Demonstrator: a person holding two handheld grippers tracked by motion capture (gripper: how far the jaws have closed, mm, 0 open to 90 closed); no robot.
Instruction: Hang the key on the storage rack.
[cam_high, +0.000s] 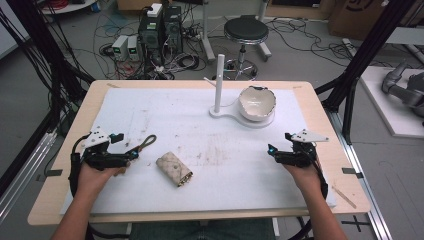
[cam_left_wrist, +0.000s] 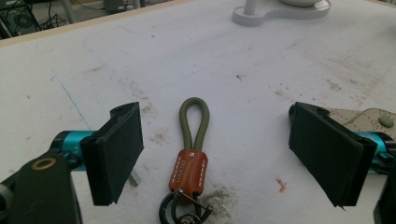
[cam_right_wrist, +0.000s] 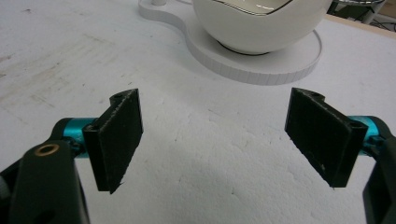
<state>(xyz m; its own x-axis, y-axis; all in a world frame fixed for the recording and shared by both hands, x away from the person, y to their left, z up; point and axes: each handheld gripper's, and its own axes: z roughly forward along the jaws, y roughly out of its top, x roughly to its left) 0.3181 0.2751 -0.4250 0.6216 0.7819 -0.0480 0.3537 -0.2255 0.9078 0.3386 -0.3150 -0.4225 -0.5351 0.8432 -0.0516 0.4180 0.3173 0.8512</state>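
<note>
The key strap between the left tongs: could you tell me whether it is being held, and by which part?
Nothing is held. The key strap lies flat on the table between the open left tongs, untouched by either pad. The right tongs are open too.

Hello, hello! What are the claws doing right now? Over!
Left claw open, key strap lying between its jaws, untouched. Right claw open over bare mat, bowl ahead on its stand. Quilted pouch beside the strap, nothing blocking.

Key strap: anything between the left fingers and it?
Nothing visible. The key strap lies flat on the white mat between the open left gripper fingers, touching neither; the patterned pouch sits off to the side.
</note>
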